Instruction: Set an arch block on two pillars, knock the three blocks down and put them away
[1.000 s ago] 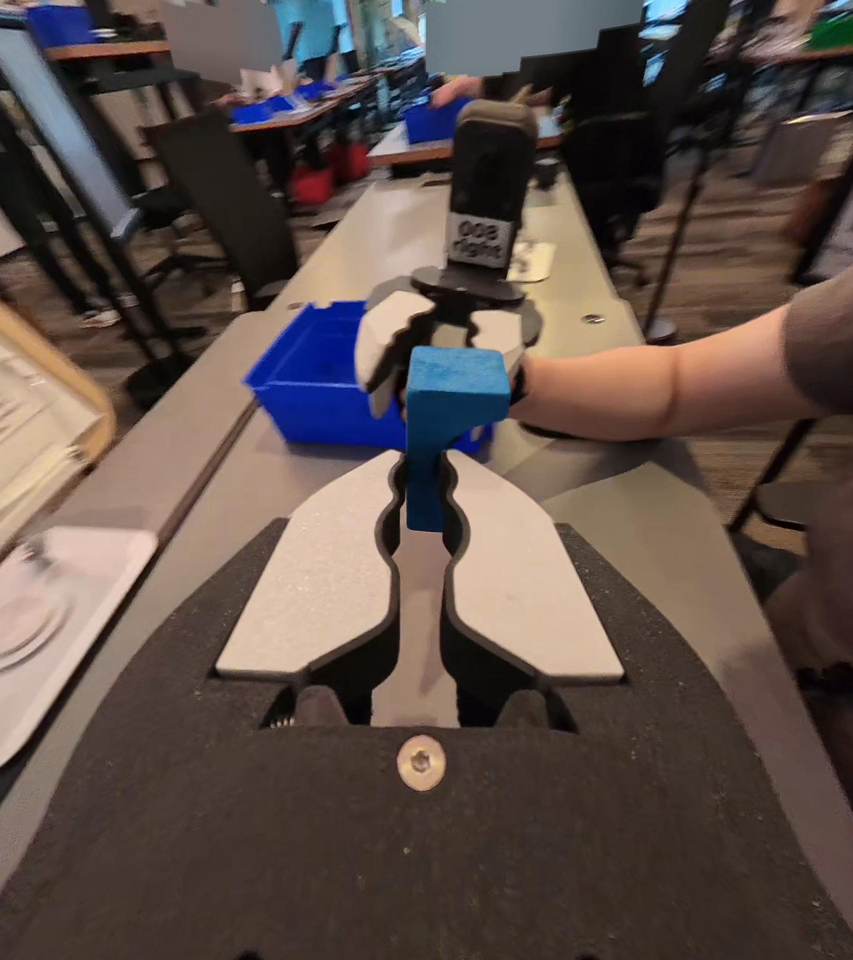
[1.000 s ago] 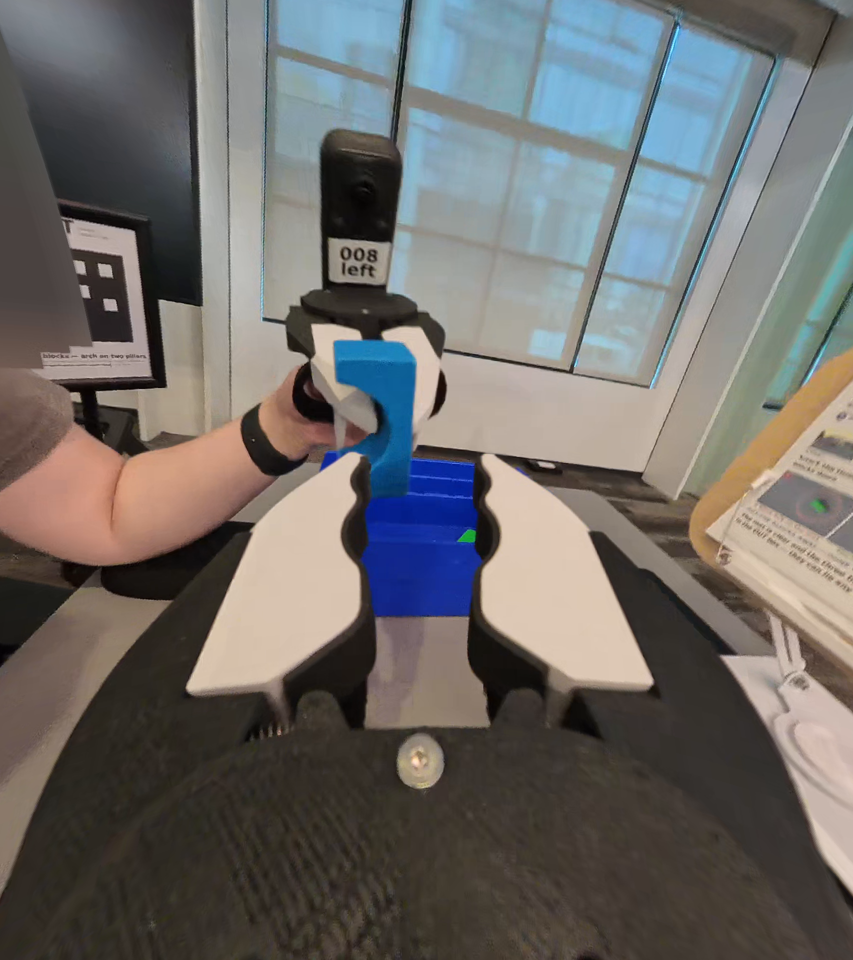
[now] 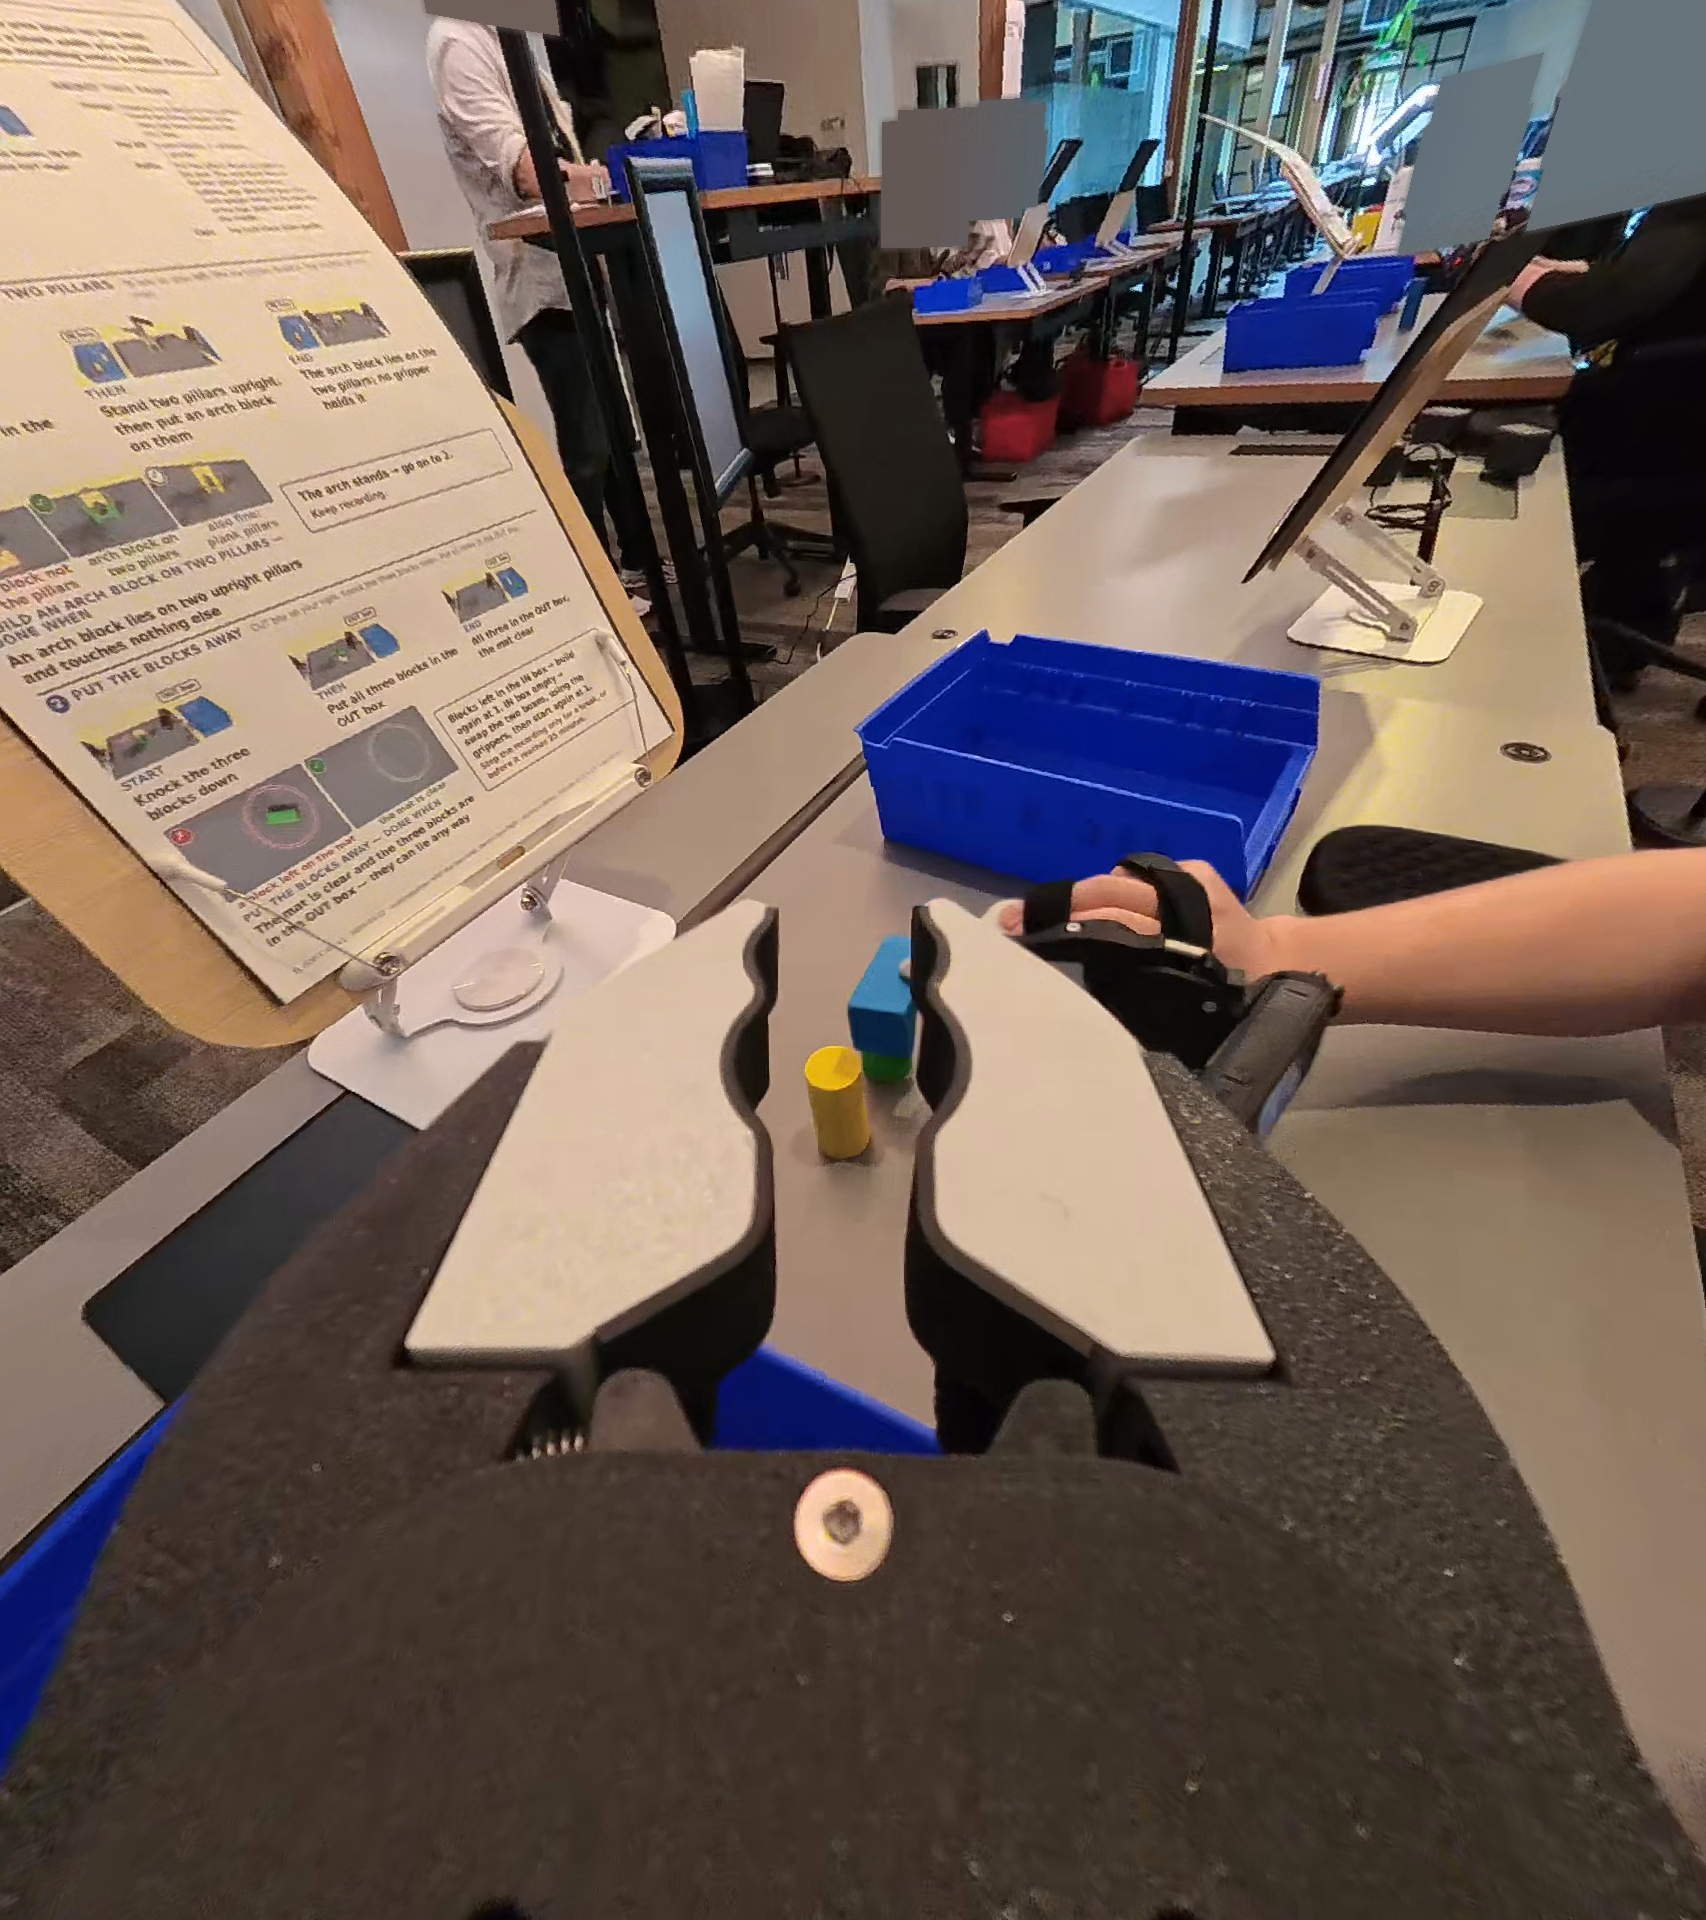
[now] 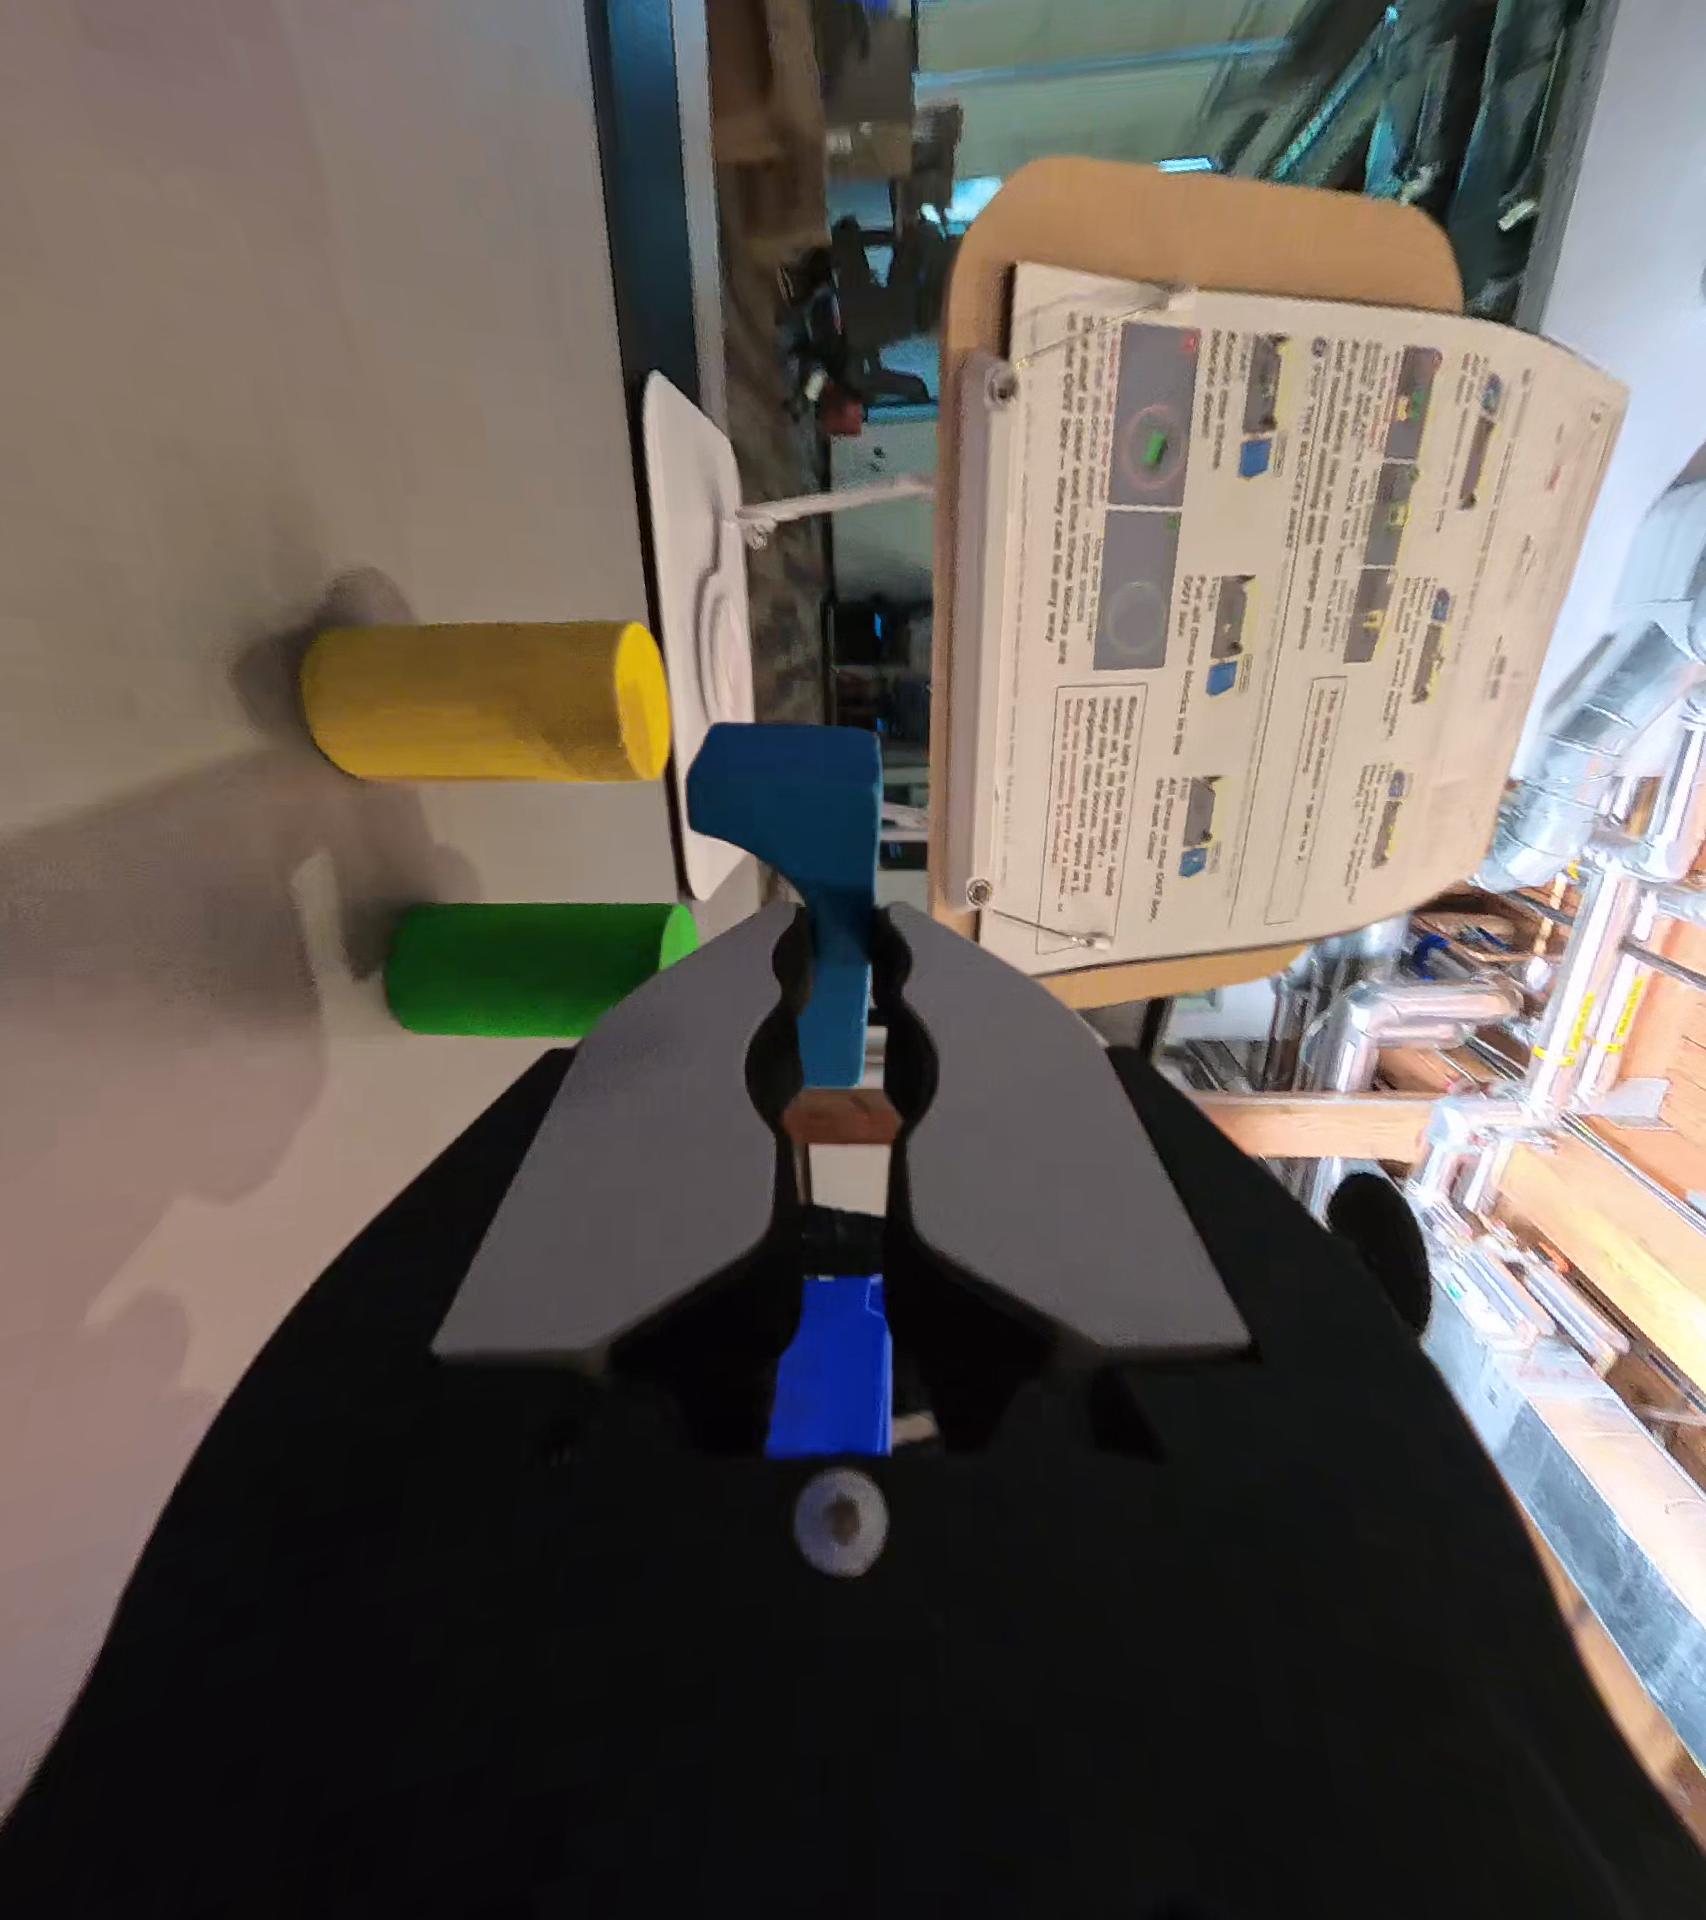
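My right gripper (image 4: 841, 925) pinches one leg of the blue foam arch block (image 4: 807, 831), held just above the two pillars; my left gripper (image 3: 844, 914) is spread and holds nothing. The yellow wooden cylinder pillar (image 4: 485, 701) and the green wooden cylinder pillar (image 4: 527, 968) stand upright on the grey table (image 3: 1451, 1195), near each other but apart.

Risks, as I judge them:
- Grip is on one end only, so the arch may pivot when it lands.
- A descending foot or fingertip could clip a pillar top and topple it.
- The arch may not bridge the gap squarely.

Containers: the blue plastic bin (image 3: 1088, 821), at 1 o'clock in the left wrist view, looks empty. A second blue edge (image 3: 807, 1403) shows at 6 o'clock; contents hidden.
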Demonstrator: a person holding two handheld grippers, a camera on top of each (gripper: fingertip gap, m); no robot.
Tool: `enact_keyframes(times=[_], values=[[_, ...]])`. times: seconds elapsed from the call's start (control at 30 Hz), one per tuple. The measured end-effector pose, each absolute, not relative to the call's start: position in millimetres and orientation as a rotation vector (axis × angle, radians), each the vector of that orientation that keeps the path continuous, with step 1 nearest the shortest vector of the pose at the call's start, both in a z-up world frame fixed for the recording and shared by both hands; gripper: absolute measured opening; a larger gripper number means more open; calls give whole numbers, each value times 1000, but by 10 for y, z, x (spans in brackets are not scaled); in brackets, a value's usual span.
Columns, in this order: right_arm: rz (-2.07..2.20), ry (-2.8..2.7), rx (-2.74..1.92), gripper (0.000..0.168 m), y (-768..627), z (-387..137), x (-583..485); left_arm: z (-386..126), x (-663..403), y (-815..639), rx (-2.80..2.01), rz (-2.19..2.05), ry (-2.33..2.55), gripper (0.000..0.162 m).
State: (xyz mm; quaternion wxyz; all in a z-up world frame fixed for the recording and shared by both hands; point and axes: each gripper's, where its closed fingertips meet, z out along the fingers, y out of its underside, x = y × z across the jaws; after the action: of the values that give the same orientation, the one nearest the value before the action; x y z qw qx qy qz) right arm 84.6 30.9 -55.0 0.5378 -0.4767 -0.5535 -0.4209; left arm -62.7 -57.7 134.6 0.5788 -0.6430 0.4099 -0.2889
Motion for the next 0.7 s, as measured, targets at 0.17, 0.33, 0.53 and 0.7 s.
enact_keyframes(times=[0.17, 0.33, 0.53, 0.7], values=[[-1021, -1258, -1194, 12, 400, -507, 834, 1414, -734, -659, -1473, -684, 958, 22], [-1083, -1279, -1166, 12, 445, -556, 778, 1417, -788, -714, -1471, -680, 972, 20], [-1114, -1293, -1173, 12, 503, -606, 801, 1413, -802, -755, -1466, -667, 994, 20], [-1112, -1309, -1173, 12, 508, -632, 762, 1383, -812, -756, -1479, -661, 1006, 20]])
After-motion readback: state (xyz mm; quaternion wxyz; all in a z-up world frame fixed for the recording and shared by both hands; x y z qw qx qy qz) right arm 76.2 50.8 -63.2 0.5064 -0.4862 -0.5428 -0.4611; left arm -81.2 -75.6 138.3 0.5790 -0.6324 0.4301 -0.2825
